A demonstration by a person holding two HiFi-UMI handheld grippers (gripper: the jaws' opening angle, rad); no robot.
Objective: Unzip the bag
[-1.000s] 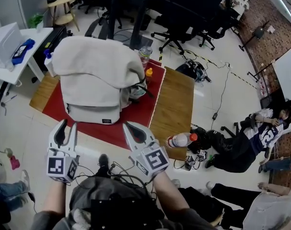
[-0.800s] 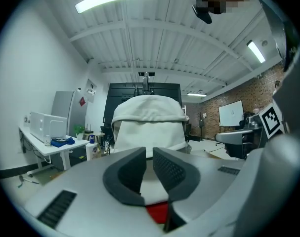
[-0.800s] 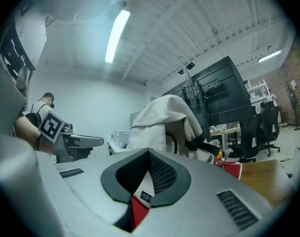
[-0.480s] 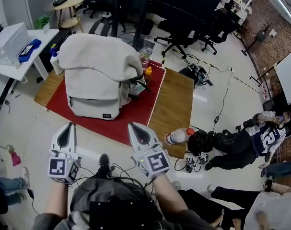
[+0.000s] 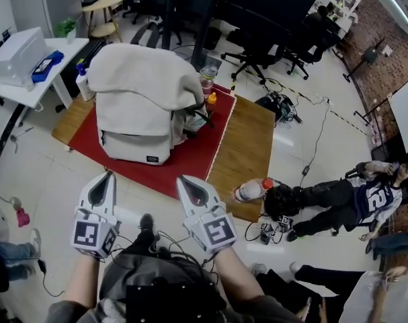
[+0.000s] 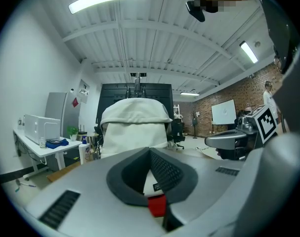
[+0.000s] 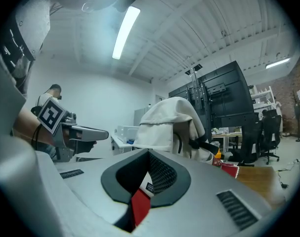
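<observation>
A cream-white backpack (image 5: pixel 144 96) stands upright on a red mat (image 5: pixel 167 159), its flap folded over the top and a small dark label low on its front. It also shows straight ahead as the backpack (image 6: pixel 135 127) in the left gripper view and the backpack (image 7: pixel 169 125) in the right gripper view. My left gripper (image 5: pixel 104 182) and right gripper (image 5: pixel 188 185) hang side by side well short of the bag, over the floor. Both are shut with nothing between the jaws. No zipper pull is visible from here.
The mat lies on a low wooden table (image 5: pixel 247 147). A clear cup (image 5: pixel 207 78) and an orange bottle (image 5: pixel 211 100) stand behind the bag. A bottle with a red cap (image 5: pixel 251 191) lies at the table's near right corner. A person (image 5: pixel 348 204) lies on the floor at right. A white desk (image 5: pixel 29 66) stands far left.
The left gripper's jaws have come together. The head view has shifted slightly, so the bag and table sit a little lower in the frame. Both grippers stay near the same place.
</observation>
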